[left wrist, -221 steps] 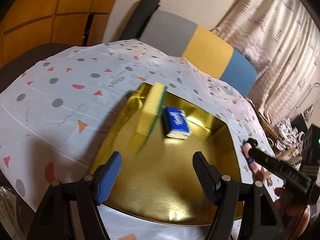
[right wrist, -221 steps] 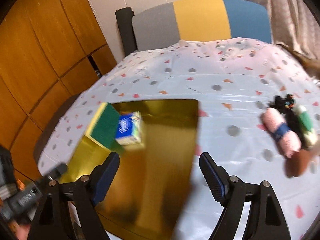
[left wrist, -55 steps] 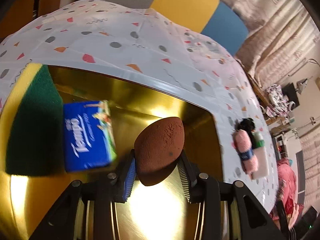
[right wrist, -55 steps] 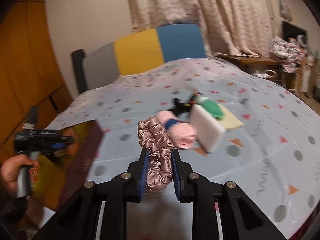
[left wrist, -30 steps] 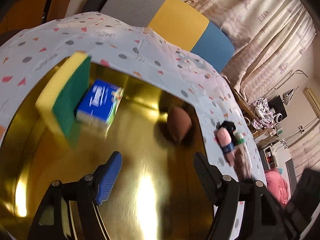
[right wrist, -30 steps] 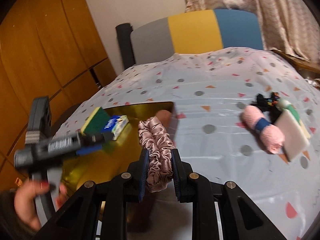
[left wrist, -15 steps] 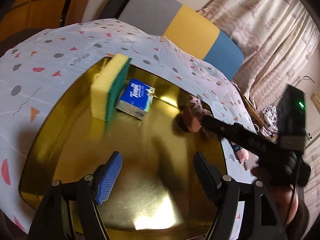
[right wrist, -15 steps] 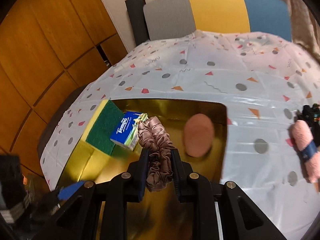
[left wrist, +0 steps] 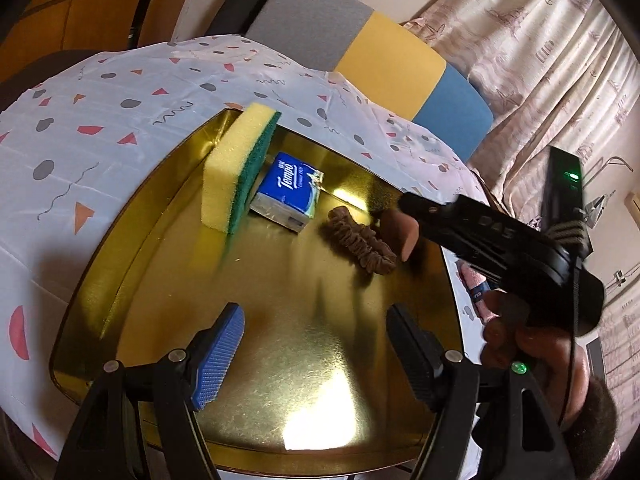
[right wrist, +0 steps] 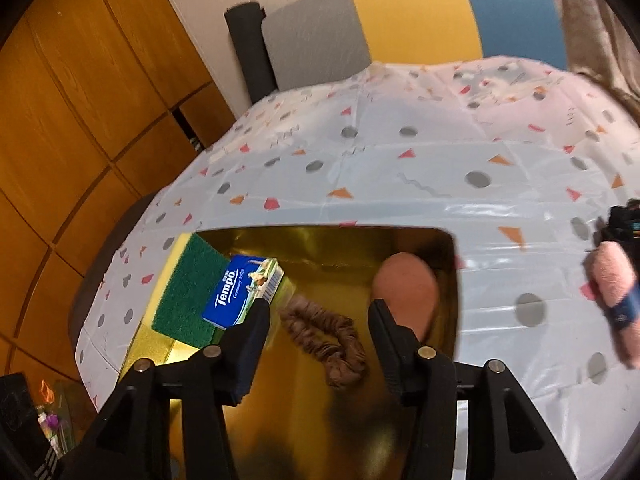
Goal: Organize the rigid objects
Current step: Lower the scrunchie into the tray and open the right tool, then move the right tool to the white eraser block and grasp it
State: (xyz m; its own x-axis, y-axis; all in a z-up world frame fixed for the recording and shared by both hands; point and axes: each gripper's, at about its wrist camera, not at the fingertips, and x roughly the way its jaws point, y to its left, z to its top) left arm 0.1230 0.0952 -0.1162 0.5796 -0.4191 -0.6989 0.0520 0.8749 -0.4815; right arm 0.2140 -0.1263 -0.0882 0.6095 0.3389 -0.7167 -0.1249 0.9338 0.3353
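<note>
Mostly patterned tablecloth [right wrist: 400, 184] under gold tray [left wrist: 280, 340]

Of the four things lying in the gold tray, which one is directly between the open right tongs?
The brown scrunchie. The sponge and tissue pack lie left of it, the brown egg-shaped sponge right.

The left wrist view looks down from close above the near edge of the gold tray [left wrist: 280, 380], facing the chair [left wrist: 360, 52]. The right wrist view hovers closer over the same tray [right wrist: 320, 240], also facing the chair [right wrist: 400, 20]. Both share the sponge [left wrist: 236, 172] [right wrist: 184, 296] and tissue pack [left wrist: 290, 192] [right wrist: 240, 292].
</note>
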